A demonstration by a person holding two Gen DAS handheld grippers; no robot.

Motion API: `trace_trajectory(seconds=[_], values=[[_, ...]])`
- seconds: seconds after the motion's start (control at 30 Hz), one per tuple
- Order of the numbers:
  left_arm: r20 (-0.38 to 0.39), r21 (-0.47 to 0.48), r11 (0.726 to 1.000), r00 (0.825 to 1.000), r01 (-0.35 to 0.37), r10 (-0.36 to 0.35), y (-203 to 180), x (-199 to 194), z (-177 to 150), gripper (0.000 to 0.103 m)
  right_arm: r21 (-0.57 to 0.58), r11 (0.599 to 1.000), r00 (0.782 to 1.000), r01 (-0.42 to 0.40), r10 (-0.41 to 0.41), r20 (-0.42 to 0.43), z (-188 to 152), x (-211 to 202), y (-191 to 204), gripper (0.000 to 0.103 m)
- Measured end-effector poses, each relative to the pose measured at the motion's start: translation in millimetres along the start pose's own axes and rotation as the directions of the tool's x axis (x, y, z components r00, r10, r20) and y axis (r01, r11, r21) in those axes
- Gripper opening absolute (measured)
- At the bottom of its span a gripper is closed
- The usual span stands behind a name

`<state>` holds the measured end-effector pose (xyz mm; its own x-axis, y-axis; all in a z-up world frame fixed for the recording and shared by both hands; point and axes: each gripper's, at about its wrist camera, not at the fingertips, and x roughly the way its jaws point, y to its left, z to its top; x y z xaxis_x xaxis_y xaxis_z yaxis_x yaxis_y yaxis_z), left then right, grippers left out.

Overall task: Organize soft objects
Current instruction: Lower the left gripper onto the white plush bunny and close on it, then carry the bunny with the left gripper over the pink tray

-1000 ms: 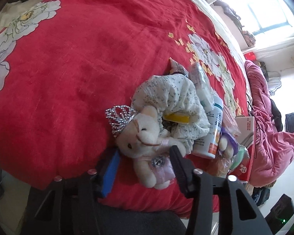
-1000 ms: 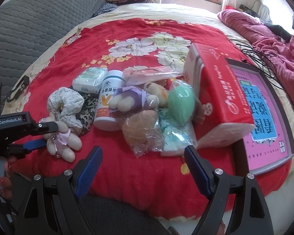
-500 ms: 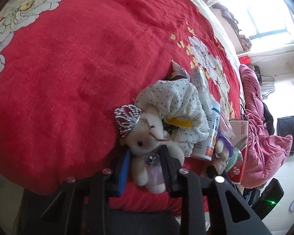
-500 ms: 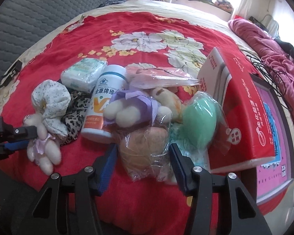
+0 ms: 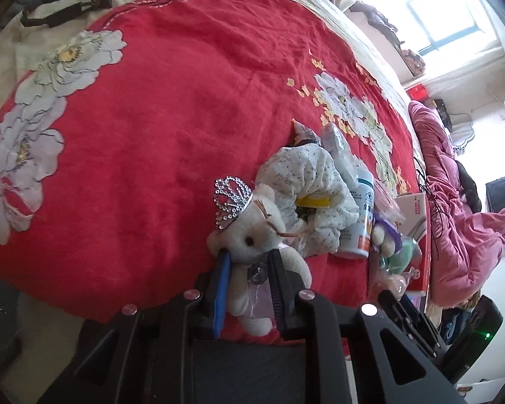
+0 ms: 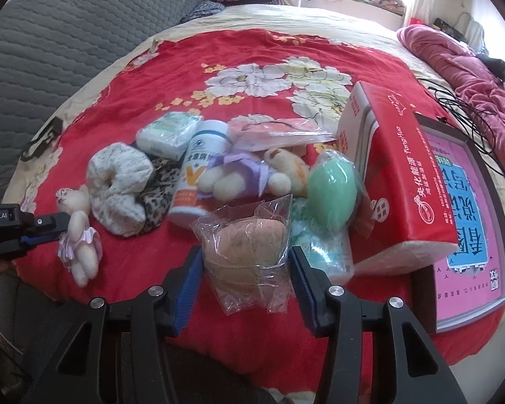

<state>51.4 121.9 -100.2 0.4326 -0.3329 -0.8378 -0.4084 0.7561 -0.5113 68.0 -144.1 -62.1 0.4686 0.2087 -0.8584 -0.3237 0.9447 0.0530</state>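
Scrunchie (image 5: 306, 181) and bottle (image 5: 360, 222) beside bear (image 5: 252, 235)

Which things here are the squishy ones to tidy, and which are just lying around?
Soft things for the job:
teddy bear
floral scrunchie
tan sponge in plastic
green sponge

Just lying about:
white bottle
red box
framed picture
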Motion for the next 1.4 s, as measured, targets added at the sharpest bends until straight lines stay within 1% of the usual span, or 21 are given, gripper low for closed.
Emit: trace_trajectory(seconds=[0.1, 0.2, 0.27, 0.43, 0.6, 0.7, 0.87, 1.07, 1.2, 1.4], values=[[0.022, 0.029, 1.0, 1.0, -0.006, 0.006, -4, -10, -4, 0.022, 0.007, 1.0, 1.0, -0.012, 0.012, 0.015, 0, -6, 1, 0.053], [0.051, 0.074, 0.997, 0.999, -0.011, 0.007, -18, -20, -7, 0.022, 0.009, 1.0, 0.999, -0.015, 0.014, 0.038, 2, -16, 1, 0.053], [0.067, 0.105, 0.994, 0.998, -0.003, -0.004, -30, -27, -7, 0.022, 0.017, 1.0, 0.998, -0.017, 0.016, 0.056, 5, -24, -2, 0.053], [0.102, 0.193, 0.981, 0.994, 0.012, -0.032, -71, -41, -9, 0.022, 0.043, 0.999, 0.994, -0.013, 0.008, 0.11, 14, -48, -15, 0.053], [0.108, 0.27, 0.962, 0.992, 0.04, -0.072, -114, -49, -18, 0.022, 0.087, 0.996, 0.988, 0.004, -0.018, 0.156, 18, -72, -39, 0.053], [0.097, 0.328, 0.942, 0.99, 0.064, -0.101, -145, -51, -27, 0.022, 0.123, 0.992, 0.983, 0.012, -0.035, 0.18, 17, -87, -57, 0.053], [0.078, 0.4, 0.912, 0.988, 0.089, -0.13, -191, -48, -45, 0.022, 0.18, 0.983, 0.973, 0.044, -0.083, 0.213, 10, -110, -95, 0.053], [0.052, 0.488, 0.865, 0.986, 0.113, -0.158, -247, -38, -70, 0.022, 0.256, 0.959, 0.956, 0.118, -0.18, 0.231, -6, -138, -152, 0.053], [0.032, 0.535, 0.835, 0.985, 0.125, -0.168, -282, -27, -86, 0.022, 0.307, 0.941, 0.948, 0.142, -0.218, 0.233, -19, -151, -184, 0.053], [-0.009, 0.597, 0.79, 0.986, 0.14, -0.168, -330, 0, -113, 0.022, 0.351, 0.921, 0.944, 0.17, -0.254, 0.21, -39, -163, -228, 0.053]])
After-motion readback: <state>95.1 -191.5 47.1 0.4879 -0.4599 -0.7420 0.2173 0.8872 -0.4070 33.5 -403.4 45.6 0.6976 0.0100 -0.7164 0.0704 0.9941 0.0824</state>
